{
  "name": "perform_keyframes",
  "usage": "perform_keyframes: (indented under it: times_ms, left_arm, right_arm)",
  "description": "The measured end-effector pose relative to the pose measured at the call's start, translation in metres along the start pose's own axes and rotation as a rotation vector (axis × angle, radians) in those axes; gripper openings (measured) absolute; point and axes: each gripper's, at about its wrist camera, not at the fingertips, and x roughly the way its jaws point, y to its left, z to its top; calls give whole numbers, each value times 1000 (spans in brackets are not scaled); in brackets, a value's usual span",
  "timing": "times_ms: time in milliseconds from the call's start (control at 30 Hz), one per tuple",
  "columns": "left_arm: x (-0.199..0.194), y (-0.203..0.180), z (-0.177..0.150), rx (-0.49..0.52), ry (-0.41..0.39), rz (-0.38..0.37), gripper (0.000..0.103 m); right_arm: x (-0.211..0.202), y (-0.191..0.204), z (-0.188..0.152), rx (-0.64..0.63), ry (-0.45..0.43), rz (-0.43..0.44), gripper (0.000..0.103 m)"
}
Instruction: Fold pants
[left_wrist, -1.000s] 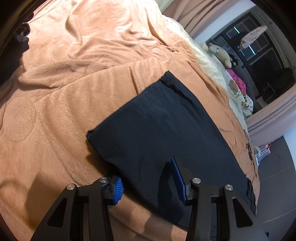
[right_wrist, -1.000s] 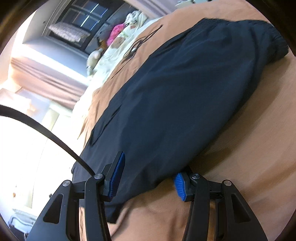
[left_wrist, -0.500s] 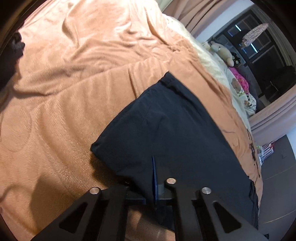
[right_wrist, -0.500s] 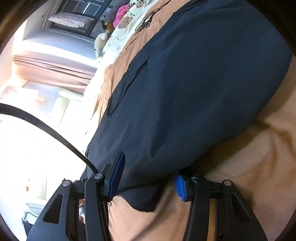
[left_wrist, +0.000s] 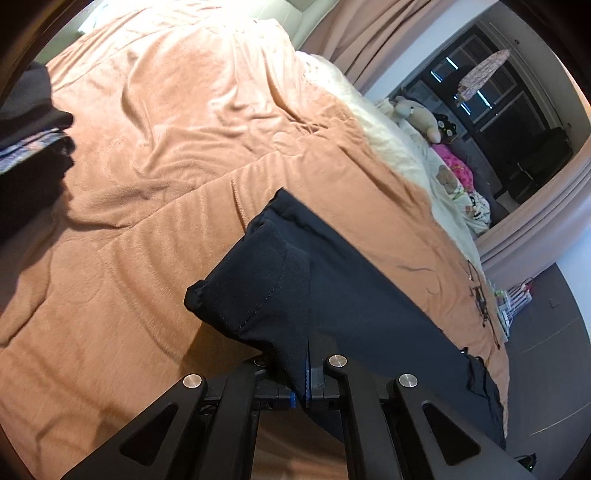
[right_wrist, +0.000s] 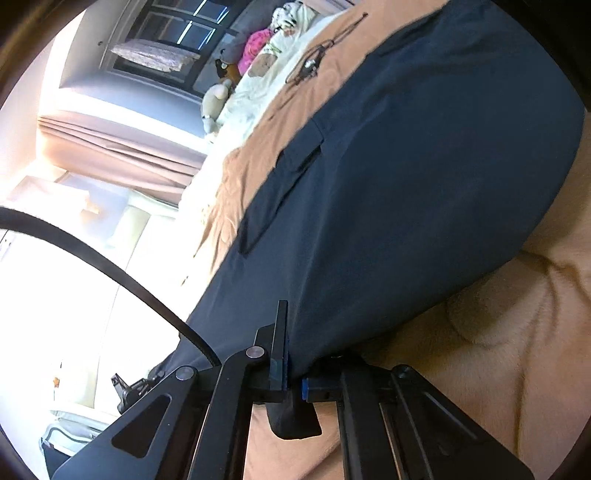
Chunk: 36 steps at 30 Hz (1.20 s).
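Dark navy pants (left_wrist: 332, 295) lie stretched along an orange blanket (left_wrist: 147, 221) on a bed. My left gripper (left_wrist: 304, 376) is shut on the near edge of the fabric close to the hem end, and that corner is lifted and curled off the blanket. In the right wrist view the same pants (right_wrist: 406, 203) fill the middle, with a pocket slit showing. My right gripper (right_wrist: 293, 369) is shut on their near edge, with cloth bunched between the blue pads.
A stack of dark folded clothes (left_wrist: 29, 147) sits at the far left of the bed. Plush toys (left_wrist: 417, 114) and cream bedding (right_wrist: 266, 88) lie along the far side. Curtains (left_wrist: 369, 33) and a dark window stand beyond. Grey floor (left_wrist: 546, 332) shows right of the bed.
Both grippers went from open to shut on the pants' edge, the left first, then the right. The left has since risen, pulling its corner of the fabric up off the blanket.
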Motion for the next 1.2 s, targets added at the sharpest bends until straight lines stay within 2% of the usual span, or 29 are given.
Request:
perform_keyframes:
  times_ms: [267, 533, 667, 933, 1200]
  left_arm:
    - [-41, 10, -20, -14, -8, -6, 2]
    - [-84, 26, -54, -12, -21, -8, 2]
    - [-104, 38, -72, -25, -35, -11, 2]
    - [-136, 66, -97, -69, -47, -10, 2]
    - [-153, 93, -106, -93, -52, -6, 2]
  right_arm:
    - [-12, 9, -14, -14, 19, 8, 1]
    - [-47, -1, -26, -14, 40, 19, 1]
    - [-51, 3, -24, -20, 31, 31, 1]
    - [-64, 10, -38, -45, 46, 31, 1]
    - [-78, 13, -56, -76, 60, 31, 1]
